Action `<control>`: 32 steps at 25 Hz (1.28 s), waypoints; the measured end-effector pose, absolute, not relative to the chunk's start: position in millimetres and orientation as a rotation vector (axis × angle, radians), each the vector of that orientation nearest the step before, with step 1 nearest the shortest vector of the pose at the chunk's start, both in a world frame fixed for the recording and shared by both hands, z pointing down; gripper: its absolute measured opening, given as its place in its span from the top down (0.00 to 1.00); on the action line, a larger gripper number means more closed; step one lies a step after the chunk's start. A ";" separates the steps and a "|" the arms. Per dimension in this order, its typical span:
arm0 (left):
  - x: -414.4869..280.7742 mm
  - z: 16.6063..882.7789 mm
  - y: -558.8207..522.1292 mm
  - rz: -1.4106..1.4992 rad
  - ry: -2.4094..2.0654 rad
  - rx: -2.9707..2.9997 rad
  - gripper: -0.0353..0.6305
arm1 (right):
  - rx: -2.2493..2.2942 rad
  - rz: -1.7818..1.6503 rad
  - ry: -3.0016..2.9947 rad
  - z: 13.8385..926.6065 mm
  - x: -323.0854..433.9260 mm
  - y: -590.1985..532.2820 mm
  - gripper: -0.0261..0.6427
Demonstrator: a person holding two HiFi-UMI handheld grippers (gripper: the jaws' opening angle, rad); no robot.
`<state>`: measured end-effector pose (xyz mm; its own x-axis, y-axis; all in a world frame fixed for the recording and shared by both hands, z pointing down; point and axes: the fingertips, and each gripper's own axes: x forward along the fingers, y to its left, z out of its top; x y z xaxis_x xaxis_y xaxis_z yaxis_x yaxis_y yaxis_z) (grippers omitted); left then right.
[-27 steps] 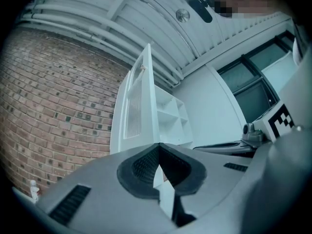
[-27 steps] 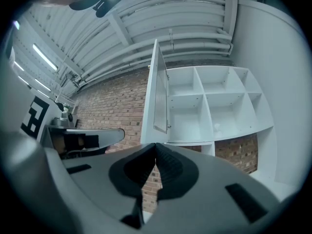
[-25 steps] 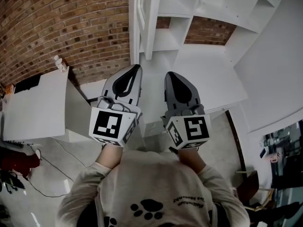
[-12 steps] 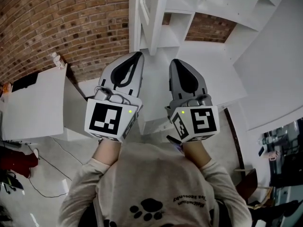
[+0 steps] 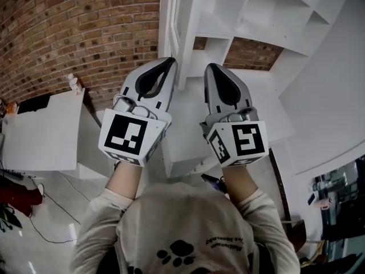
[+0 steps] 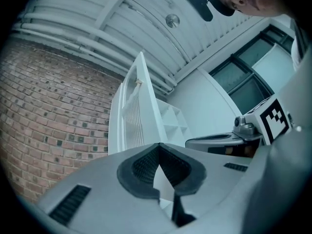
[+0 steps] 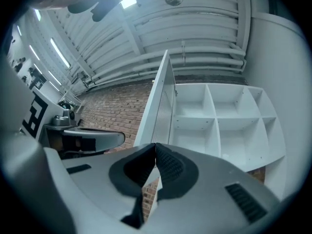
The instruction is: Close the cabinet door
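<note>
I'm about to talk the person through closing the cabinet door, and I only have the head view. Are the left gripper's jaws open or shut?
Observer: Shut. In the left gripper view, the left gripper has its jaws together with nothing between them.
Operator: And the right one?
Observer: By its own view, the right gripper is shut too, and nothing is between its jaws.
Operator: Is the door's face plain on the left side?
Observer: No. The left gripper view shows a slatted panel set into that face of the cabinet door.
</note>
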<state>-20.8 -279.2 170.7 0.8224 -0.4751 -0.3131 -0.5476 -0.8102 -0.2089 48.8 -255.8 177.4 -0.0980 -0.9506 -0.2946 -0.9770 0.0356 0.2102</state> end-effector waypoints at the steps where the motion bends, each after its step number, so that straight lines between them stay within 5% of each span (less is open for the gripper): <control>1: -20.0 163.9 -281.2 0.360 0.777 -2.708 0.94 | -2.047 0.577 2.216 168.0 47.5 -258.2 0.94; 17: -18.5 94.5 -290.0 0.357 0.755 -2.575 0.94 | -1.900 0.699 2.310 81.4 21.5 -276.5 0.94; 20: -20.7 85.6 -290.9 0.362 0.756 -2.571 0.94 | -1.881 0.659 2.326 78.4 18.9 -280.7 0.81; 32: -20.5 74.3 -301.6 0.341 0.748 -2.581 0.94 | -1.896 0.575 2.369 67.7 8.6 -297.7 0.78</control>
